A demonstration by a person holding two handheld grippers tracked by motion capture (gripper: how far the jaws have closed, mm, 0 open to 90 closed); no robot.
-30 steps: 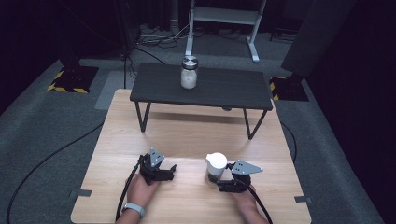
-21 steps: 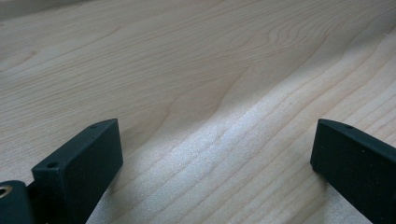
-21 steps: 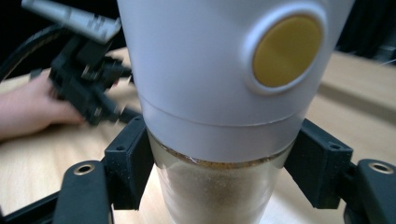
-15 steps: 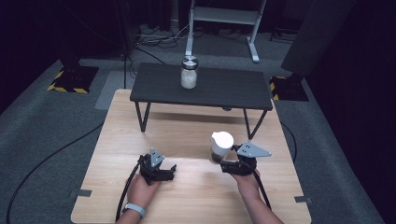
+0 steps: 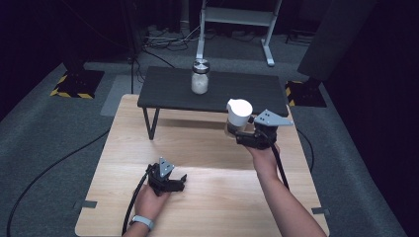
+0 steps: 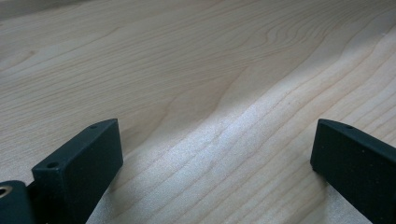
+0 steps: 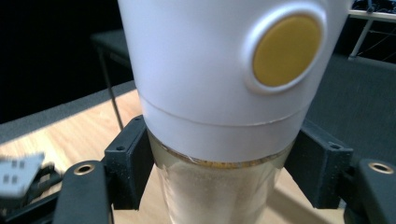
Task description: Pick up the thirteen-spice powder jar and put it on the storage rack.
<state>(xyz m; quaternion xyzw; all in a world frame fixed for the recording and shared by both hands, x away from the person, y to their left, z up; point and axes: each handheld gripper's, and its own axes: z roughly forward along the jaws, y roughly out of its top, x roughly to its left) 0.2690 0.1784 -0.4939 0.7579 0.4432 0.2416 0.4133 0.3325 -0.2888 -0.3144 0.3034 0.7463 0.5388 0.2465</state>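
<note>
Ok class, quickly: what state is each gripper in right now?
Left gripper: open, holding nothing, low over the wooden table.
Right gripper: shut on the white-capped container, lifted above the table.

A dim recording studio or lab. Cables (image 5: 163, 42) cross grey carpet (image 5: 59, 128). Hazard-striped stand bases (image 5: 74, 84) flank a wooden table (image 5: 207, 207).
</note>
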